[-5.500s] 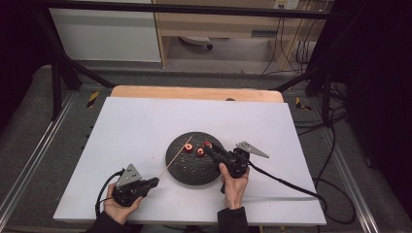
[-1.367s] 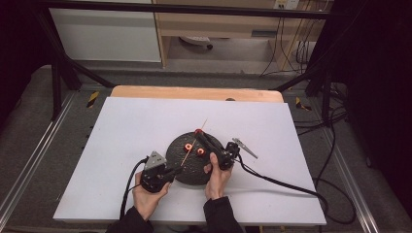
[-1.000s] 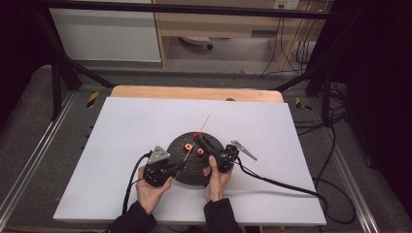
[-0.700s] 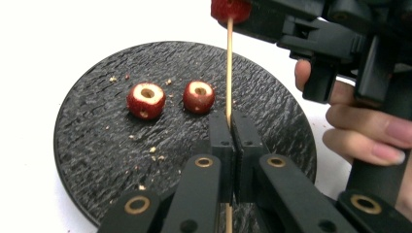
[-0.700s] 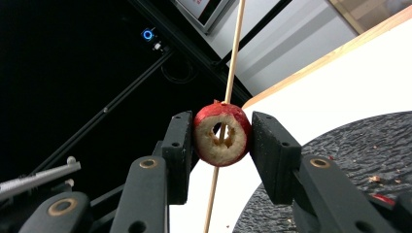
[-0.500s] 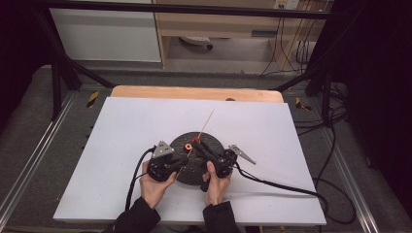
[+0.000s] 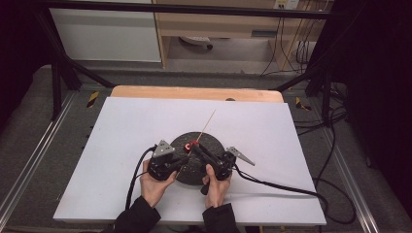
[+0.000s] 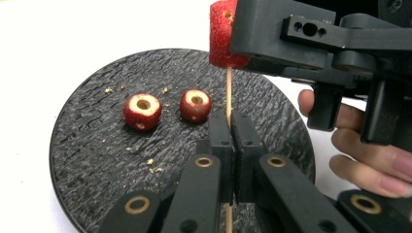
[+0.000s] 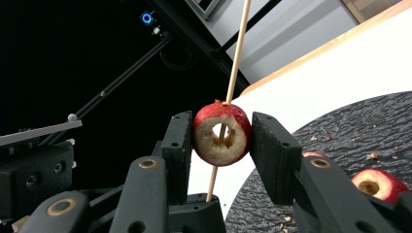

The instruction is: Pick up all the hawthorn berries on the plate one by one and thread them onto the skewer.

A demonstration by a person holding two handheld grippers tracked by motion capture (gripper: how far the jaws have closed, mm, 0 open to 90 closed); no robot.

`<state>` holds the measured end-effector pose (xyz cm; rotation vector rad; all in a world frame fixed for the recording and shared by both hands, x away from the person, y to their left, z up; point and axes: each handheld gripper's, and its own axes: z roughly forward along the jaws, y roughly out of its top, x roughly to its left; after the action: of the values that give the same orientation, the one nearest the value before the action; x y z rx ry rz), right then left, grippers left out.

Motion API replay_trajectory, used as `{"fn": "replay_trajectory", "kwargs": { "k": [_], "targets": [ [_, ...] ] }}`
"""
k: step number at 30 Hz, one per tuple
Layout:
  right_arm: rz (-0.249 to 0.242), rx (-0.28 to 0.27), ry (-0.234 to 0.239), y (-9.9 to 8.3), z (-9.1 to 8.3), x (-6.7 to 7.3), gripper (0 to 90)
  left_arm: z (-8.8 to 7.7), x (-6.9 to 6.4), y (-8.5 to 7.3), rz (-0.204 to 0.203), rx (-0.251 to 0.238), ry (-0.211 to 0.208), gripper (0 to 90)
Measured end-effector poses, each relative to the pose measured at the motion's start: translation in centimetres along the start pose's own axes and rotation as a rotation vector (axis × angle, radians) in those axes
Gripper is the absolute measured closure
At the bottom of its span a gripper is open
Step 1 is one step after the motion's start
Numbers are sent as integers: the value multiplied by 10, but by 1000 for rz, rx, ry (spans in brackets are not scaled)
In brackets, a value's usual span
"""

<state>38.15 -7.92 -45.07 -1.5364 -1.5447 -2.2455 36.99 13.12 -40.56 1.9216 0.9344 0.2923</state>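
Now the cored red fruit point(image 9: 222, 140) is threaded on the skewer point(image 8: 228, 94), where a second ago both sat lower, near the dark plate point(image 8: 87, 160). Threading looks underway. Above the plate, the right gripper point(image 9: 221, 141) pinches the fruit; just below, the left gripper point(image 8: 232, 141), pressed together, clamps the skewer. Two more fruits point(image 8: 142, 111) lie on the plate.

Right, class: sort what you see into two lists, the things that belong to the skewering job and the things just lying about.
Belonging to the job:
- wooden skewer, gripped by the left tongs
- cored red fruit on the skewer, held in the right tongs
- two cored fruits waiting on the black plate

Lying about:
- crumbs on the plate
- cables across the white table
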Motion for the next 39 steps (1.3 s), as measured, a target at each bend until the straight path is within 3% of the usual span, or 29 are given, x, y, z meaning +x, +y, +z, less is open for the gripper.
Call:
{"fn": "replay_trajectory", "kwargs": {
  "k": [6,9,14,18,24,28,34,39],
  "targets": [
    [-59,31,-19,7,-3,4,468,-9,5,-6,-1,8,8,884],
    [-117,62,-41,12,-5,4,381,-15,10,-10,1,16,12,884],
    [-200,181,-80,21,-7,3,192,-27,17,-20,14,39,28,883],
    [-277,261,-104,27,-8,1,101,-38,23,-27,8,46,31,883],
    [-358,386,-118,37,-10,-2,64,-53,30,-41,11,60,39,883],
    [-414,495,-154,41,-9,-3,55,-63,35,-51,19,70,50,883],
    [-495,615,-222,47,0,-4,68,-69,39,-63,27,87,44,882],
    [-552,695,-245,53,12,-1,78,-74,43,-68,23,82,50,882]
  ]
}}
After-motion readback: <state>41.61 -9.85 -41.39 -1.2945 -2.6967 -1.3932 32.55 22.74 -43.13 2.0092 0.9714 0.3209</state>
